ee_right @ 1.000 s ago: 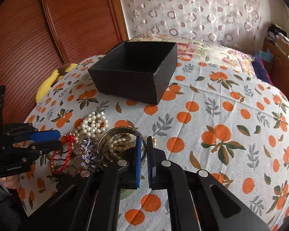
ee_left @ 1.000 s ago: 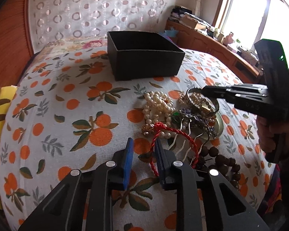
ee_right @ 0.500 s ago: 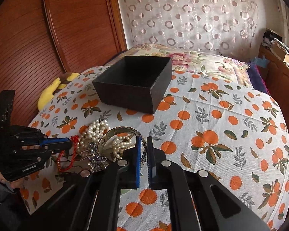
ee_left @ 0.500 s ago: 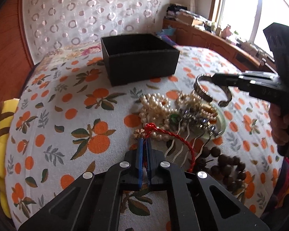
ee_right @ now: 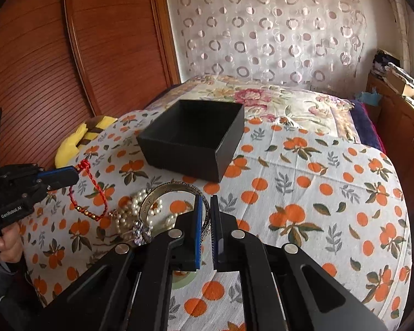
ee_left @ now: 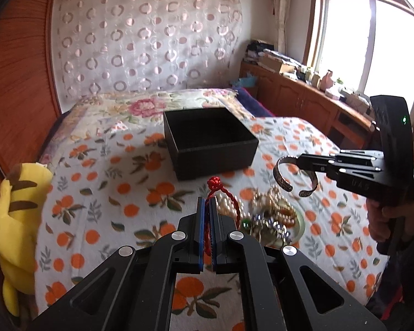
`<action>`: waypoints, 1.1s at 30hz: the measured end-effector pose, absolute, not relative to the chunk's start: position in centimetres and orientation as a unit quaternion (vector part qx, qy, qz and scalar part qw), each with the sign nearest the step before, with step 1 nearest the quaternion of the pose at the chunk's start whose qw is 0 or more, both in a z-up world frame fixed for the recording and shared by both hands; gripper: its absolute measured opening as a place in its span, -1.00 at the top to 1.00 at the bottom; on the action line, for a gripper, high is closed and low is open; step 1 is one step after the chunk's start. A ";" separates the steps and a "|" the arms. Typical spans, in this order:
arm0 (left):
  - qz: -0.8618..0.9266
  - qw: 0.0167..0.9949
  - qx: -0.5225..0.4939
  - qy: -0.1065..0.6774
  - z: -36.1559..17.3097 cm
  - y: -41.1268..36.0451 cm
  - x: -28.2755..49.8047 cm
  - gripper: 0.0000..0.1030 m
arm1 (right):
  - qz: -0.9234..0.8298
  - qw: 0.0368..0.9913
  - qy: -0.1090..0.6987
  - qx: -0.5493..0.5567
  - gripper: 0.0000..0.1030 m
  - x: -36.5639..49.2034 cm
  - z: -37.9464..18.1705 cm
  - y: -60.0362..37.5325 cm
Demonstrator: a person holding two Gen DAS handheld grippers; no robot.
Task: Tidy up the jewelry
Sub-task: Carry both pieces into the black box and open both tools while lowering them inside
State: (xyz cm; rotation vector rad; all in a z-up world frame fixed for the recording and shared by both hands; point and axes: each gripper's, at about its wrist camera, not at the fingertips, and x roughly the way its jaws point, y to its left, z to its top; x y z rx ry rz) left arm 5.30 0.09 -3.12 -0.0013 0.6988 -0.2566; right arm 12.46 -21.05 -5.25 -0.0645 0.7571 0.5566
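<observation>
Left wrist view: the left gripper (ee_left: 206, 215) pinches a braided red cord bracelet (ee_left: 223, 193); the right gripper (ee_left: 303, 162) clasps an engraved open silver metal cuff (ee_left: 283, 179) near the square black cardboard box (ee_left: 215, 151).

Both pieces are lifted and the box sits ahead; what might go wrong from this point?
1. The left hand-held gripper pinches only a short bit of the red cord bracelet; its loop dangles and might snag the pearl pile or the black box rim.
2. The right hand-held gripper grips the open silver cuff at one edge, so it might twist or slip.
3. Both head for one box and may collide.
</observation>
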 end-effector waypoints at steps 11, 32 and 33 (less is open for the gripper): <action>-0.113 0.943 0.001 0.314 -0.2 0.2 8.0 0.96 | 0.268 0.899 0.344 -0.031 0.87 16.3 -3.7 -19.9; -0.098 0.943 -0.001 0.317 0.5 1.0 15.6 0.96 | 0.295 0.885 0.351 -0.078 0.85 23.5 -5.2 -14.6; -0.098 0.943 -0.001 0.318 0.5 1.0 15.9 0.96 | 0.298 0.883 0.353 -0.078 0.79 23.4 -5.3 -14.5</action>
